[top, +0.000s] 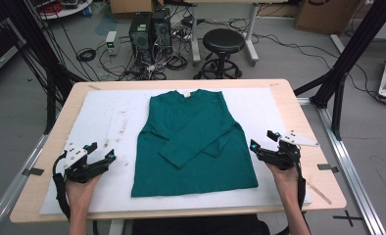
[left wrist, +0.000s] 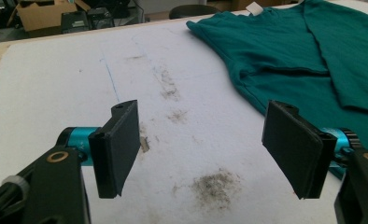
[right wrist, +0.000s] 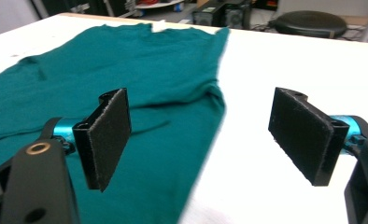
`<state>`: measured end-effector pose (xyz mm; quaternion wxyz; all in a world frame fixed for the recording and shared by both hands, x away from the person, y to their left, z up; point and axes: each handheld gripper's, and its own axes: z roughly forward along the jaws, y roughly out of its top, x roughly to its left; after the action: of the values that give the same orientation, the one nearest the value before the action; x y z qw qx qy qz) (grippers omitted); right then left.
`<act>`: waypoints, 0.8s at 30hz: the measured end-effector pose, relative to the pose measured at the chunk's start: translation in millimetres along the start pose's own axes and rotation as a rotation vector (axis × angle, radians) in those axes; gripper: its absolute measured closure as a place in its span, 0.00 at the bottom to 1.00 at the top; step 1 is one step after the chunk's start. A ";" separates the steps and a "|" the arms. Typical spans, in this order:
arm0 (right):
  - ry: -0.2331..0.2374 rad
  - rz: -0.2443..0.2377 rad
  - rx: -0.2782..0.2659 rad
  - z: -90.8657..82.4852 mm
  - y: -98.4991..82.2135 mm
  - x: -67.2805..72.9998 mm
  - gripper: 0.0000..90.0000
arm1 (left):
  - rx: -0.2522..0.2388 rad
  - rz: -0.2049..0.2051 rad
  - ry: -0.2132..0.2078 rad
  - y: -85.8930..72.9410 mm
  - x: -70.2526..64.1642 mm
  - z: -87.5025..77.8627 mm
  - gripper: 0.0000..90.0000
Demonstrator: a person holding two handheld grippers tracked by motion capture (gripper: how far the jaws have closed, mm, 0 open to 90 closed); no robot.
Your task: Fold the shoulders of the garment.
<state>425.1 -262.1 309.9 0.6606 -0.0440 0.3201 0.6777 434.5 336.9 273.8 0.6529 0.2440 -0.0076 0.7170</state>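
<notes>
High view: a green long-sleeved shirt (top: 193, 142) lies flat mid-table on the white mat (top: 103, 117), sleeves folded across its body; the left gripper (top: 103, 153) and right gripper (top: 262, 140) flank it, jaws apart and empty. Left gripper view: its jaws gape over stained mat, the shirt's edge nearby. Right gripper view: its wide jaws straddle the shirt's side edge. Folding seems midway; next comes pinching an edge

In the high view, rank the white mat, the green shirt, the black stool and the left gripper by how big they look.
1. White mat
2. Green shirt
3. Black stool and left gripper: they look about alike, and since the stool stands farther from the camera, their order is unsure.
</notes>
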 end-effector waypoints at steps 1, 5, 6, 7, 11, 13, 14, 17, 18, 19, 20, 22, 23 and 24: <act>-0.006 0.004 -0.005 -1.6 -3.3 -3.0 0.24 | -0.003 0.006 0.003 0.0 -0.5 -0.6 0.31; -0.029 0.013 0.010 -4.0 -11.7 -11.2 0.24 | -0.006 0.024 0.015 0.0 -2.9 -1.0 0.31; -0.046 0.015 0.017 -6.1 -16.6 -16.1 0.24 | -0.002 0.024 0.018 0.1 -3.5 -0.9 0.31; -0.049 0.018 0.018 -7.6 -18.9 -18.2 0.24 | 0.009 0.020 0.020 0.5 -3.5 -1.2 0.31; -0.072 0.034 0.012 -13.3 -24.2 -24.9 0.24 | 0.042 -0.001 -0.013 2.0 -3.6 -0.9 0.31; -0.079 0.036 0.007 -14.8 -25.6 -27.1 0.24 | 0.047 0.002 -0.018 3.8 -4.8 -1.4 0.31; -0.081 0.039 0.007 -15.3 -26.2 -27.6 0.24 | 0.048 0.006 -0.027 5.3 -5.3 -2.0 0.31; -0.089 0.035 0.002 -15.7 -27.5 -28.7 0.24 | 0.043 0.014 -0.032 10.7 -8.0 -3.9 0.31; -0.088 0.037 0.005 -15.7 -27.7 -28.9 0.24 | 0.036 0.015 -0.035 12.2 -8.9 -4.5 0.31; -0.087 0.037 0.006 -15.5 -27.8 -29.2 0.24 | 0.028 0.012 -0.036 13.5 -10.1 -5.0 0.31; -0.087 0.040 0.008 -15.5 -28.0 -29.4 0.24 | 0.028 0.012 -0.036 13.5 -10.1 -5.0 0.31; -0.084 0.043 0.011 -15.3 -28.0 -29.8 0.24 | 0.015 0.005 -0.049 16.3 -12.1 -6.1 0.31; -0.084 0.043 0.011 -15.3 -28.0 -29.8 0.24 | 0.015 0.005 -0.049 16.3 -12.1 -6.1 0.31; -0.080 0.048 0.012 -15.2 -28.1 -29.9 0.24 | 0.020 0.006 -0.049 17.3 -13.3 -5.8 0.31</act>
<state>449.3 -297.7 301.7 0.6567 -0.0051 0.2987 0.6925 416.7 323.9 269.3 0.6479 0.2682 -0.0173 0.7127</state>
